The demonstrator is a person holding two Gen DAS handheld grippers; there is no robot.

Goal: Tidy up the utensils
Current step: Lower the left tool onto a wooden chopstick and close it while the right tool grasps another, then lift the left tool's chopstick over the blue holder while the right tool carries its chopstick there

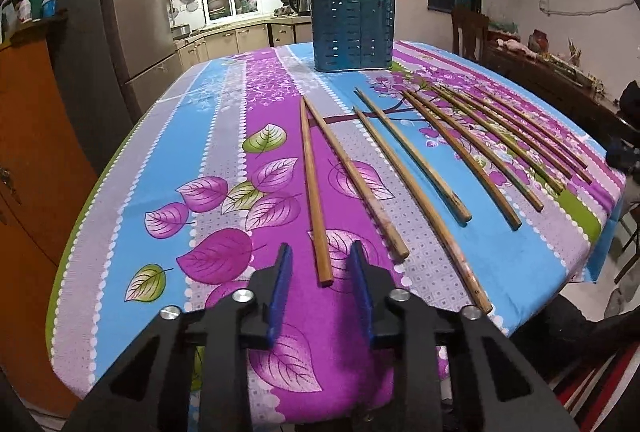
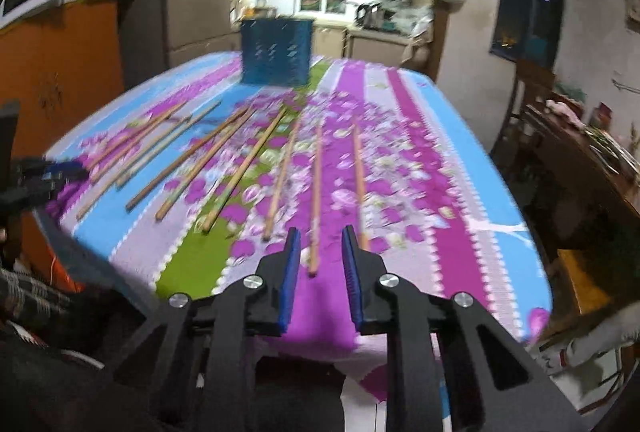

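- Well, the wooden chopsticks (image 1: 408,168) lie loose in a fan across my flowered tablecloth (image 1: 224,136), thin tips toward the far end, thick ends toward me; they are plain brown sticks, some worn and stained.
- Beyond them, at the far end of the cloth, stands a blue slotted utensil holder (image 1: 353,32), upright and well apart from the sticks.
- My left gripper (image 1: 321,252) is spread wide and holds nothing; the thick end of the leftmost chopstick (image 1: 314,192) lies between its blue pads (image 1: 281,288), touching neither.
- My right gripper (image 2: 320,236) is also parted and empty, low over the near edge; one chopstick (image 2: 316,200) ends between its fingers.
- That right view is blurred, so I cannot tell whether a pad touches the neighbouring stick.
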